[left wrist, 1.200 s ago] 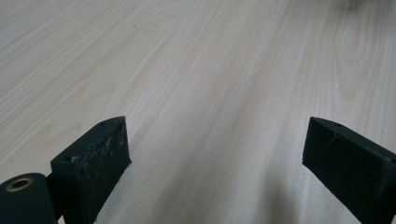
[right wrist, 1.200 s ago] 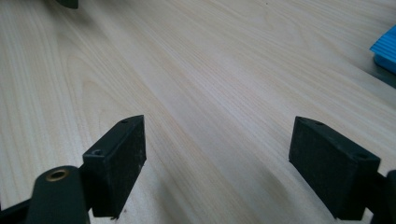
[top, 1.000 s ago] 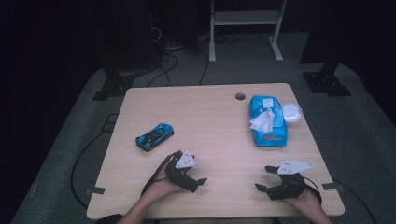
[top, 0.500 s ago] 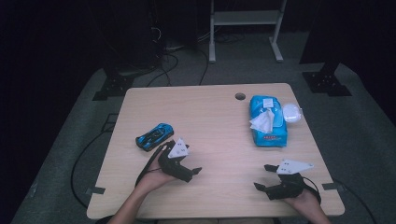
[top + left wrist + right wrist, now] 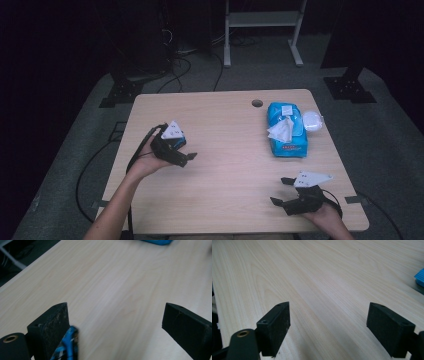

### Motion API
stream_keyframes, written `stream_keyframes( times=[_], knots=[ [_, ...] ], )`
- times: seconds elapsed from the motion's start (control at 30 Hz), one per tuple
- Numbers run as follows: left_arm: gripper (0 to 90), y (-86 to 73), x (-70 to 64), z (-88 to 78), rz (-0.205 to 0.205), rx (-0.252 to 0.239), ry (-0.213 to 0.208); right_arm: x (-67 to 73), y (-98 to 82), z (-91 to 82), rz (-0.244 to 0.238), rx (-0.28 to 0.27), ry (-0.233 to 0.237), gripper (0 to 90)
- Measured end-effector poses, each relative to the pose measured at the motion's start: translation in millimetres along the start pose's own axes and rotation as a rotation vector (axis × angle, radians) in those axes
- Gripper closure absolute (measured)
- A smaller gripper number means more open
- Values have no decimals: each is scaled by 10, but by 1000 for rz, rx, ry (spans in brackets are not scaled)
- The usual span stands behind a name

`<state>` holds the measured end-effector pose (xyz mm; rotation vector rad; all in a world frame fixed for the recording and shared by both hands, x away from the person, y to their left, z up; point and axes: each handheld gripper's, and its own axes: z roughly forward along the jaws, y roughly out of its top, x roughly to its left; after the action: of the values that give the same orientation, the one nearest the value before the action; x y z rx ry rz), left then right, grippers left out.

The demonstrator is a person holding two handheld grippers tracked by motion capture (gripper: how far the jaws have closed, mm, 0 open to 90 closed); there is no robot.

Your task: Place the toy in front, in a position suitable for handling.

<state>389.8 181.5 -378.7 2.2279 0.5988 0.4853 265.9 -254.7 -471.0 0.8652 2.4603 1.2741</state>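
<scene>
Left tool (image 5: pixel 186 158) raised over left part of pale wooden worktop (image 5: pixel 225 130), jaws spread wide, nothing gripped. Small blue toy car (image 5: pixel 67 343) seen in left gripper view just beside that tool's left jaw, on worktop; contact cannot be told. Right tool (image 5: pixel 280 191) low at near right corner, jaws wide apart, empty. Blue plastic wet-wipe pack (image 5: pixel 286 129) at far right, white tissue protruding, well apart from both tools.
</scene>
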Motion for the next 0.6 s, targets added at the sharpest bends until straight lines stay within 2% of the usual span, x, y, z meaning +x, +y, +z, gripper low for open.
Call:
stream_keyframes(
  times=[0.07, 0.2, 0.27, 0.33, 0.4, 0.43, 0.5, 0.57, 0.6],
  knots=[
    [67, -33, 134, -25, -39, 3, 2, 5, 1, 8, -1, 2, 5, 183],
    [67, -102, 329, -71, -78, 17, 32, -6, -2, 38, 9, 15, 10, 183],
    [67, -133, 401, -85, -106, -4, 44, -1, -5, 45, 8, 18, 13, 183],
    [67, -148, 470, -74, -110, 41, 51, 18, -7, 58, 8, 25, 17, 183],
    [67, -165, 521, -46, -111, 75, 88, 22, -6, 60, 8, 25, 18, 183],
    [67, -180, 544, -27, -116, 77, 84, 24, -5, 60, 7, 23, 19, 183],
    [67, -221, 600, 38, -138, 118, 80, 21, -4, 64, 9, 24, 21, 183],
    [67, -284, 678, 150, -132, 192, 76, 17, -7, 66, 12, 30, 23, 183],
    [67, -302, 692, 185, -130, 205, 70, 18, -10, 65, 11, 30, 24, 183]
  ],
)
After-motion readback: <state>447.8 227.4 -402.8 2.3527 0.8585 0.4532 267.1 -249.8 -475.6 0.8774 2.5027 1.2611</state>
